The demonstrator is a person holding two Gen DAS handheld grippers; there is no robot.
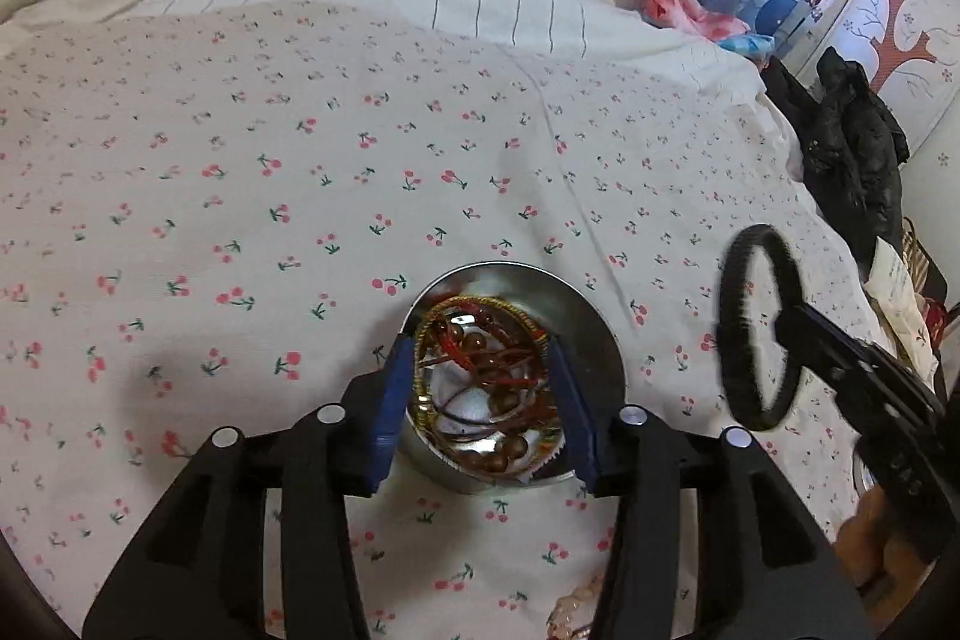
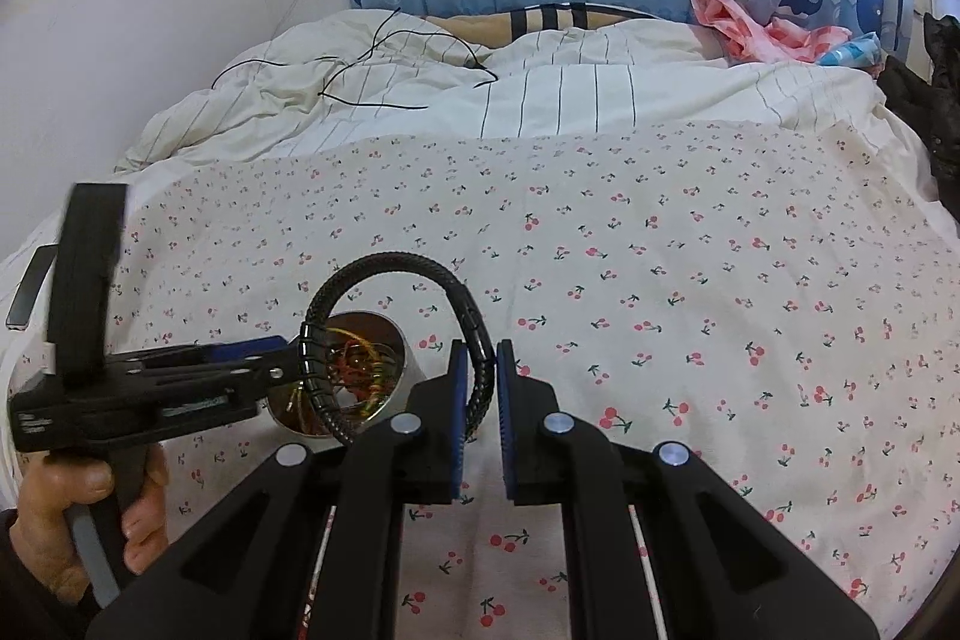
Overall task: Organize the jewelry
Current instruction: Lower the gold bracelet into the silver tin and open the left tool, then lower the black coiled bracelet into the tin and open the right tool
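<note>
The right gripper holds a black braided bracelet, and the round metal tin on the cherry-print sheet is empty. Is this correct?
Not quite. The metal tin is not empty: the left wrist view shows brown beads and red and gold cords inside it. The rest holds: the right gripper is shut on the black braided bracelet, over the cherry-print sheet.

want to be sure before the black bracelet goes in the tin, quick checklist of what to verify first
1. Right gripper shut on black bracelet: ok.
2. Left gripper open, nothing pinched between its pads: ok.
3. Round metal tin upright on the cherry-print sheet: ok.
4. Room left in the tin among the beads and cords: cannot tell.
5. Path into the tin clear: not ok, left gripper sits over the opening.
</note>
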